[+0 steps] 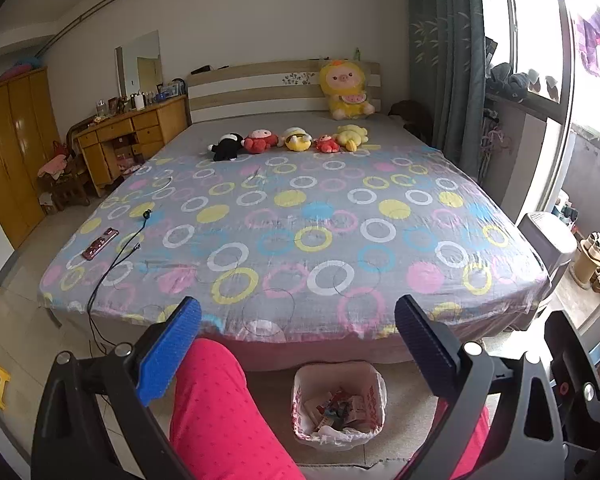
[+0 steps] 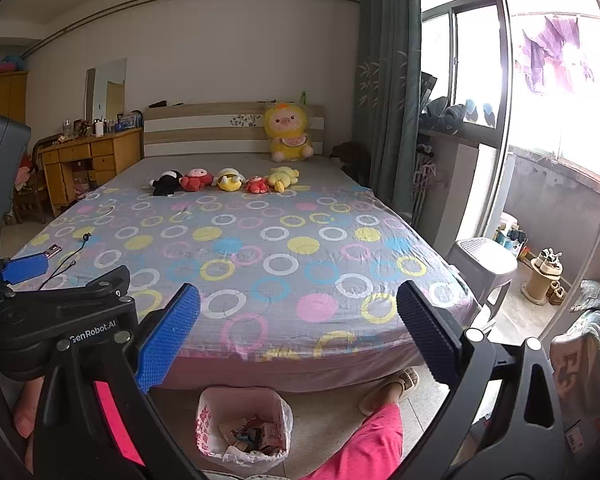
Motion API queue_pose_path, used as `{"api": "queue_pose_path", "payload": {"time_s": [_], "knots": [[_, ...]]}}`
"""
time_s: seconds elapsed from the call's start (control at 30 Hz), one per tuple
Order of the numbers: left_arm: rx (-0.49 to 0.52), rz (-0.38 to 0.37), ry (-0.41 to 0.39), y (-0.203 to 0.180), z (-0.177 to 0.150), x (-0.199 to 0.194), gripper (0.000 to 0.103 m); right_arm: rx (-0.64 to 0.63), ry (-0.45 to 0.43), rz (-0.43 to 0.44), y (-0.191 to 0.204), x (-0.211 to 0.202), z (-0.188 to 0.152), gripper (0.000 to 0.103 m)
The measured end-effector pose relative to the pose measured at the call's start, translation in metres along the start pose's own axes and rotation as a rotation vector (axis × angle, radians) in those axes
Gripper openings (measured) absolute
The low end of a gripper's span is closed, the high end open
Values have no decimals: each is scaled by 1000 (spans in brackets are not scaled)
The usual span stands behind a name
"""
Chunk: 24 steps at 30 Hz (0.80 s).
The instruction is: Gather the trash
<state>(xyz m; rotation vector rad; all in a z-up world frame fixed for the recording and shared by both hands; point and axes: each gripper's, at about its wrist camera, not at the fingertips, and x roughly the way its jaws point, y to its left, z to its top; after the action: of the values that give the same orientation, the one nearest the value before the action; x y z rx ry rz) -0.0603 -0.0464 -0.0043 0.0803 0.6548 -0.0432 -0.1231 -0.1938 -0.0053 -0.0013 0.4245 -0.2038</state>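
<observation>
A small bin (image 1: pixel 338 404) lined with a white bag with red print stands on the floor at the foot of the bed and holds several wrappers. The right wrist view shows the same bin (image 2: pixel 244 426). My left gripper (image 1: pixel 298 312) hangs above it, open, with nothing between its blue pads. My right gripper (image 2: pixel 299 298) is also open and holds nothing, up over the bed's foot edge. The left gripper (image 2: pixel 66 270) appears at the left of the right wrist view. A person's legs in pink trousers (image 1: pixel 220 412) flank the bin.
The bed (image 1: pixel 300 216) has a sheet with coloured rings. Near the headboard lies a row of plush toys (image 1: pixel 288 140). A red flat device (image 1: pixel 100 244) and a black cable (image 1: pixel 116 256) lie at the bed's left. A purple stool (image 2: pixel 484 264) stands right of it, a wooden desk (image 1: pixel 132 132) left.
</observation>
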Motion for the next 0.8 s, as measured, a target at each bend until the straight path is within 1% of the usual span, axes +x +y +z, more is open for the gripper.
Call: {"api": "queue_pose_path", "payload": {"time_s": [0.23,0.8], "knots": [[-6,14,4,0,-2,1,95,4,8,3,0,4,-1,96],[-11,10,12,1,-3,3,95,4,6,1,-1,4,1,96]]}}
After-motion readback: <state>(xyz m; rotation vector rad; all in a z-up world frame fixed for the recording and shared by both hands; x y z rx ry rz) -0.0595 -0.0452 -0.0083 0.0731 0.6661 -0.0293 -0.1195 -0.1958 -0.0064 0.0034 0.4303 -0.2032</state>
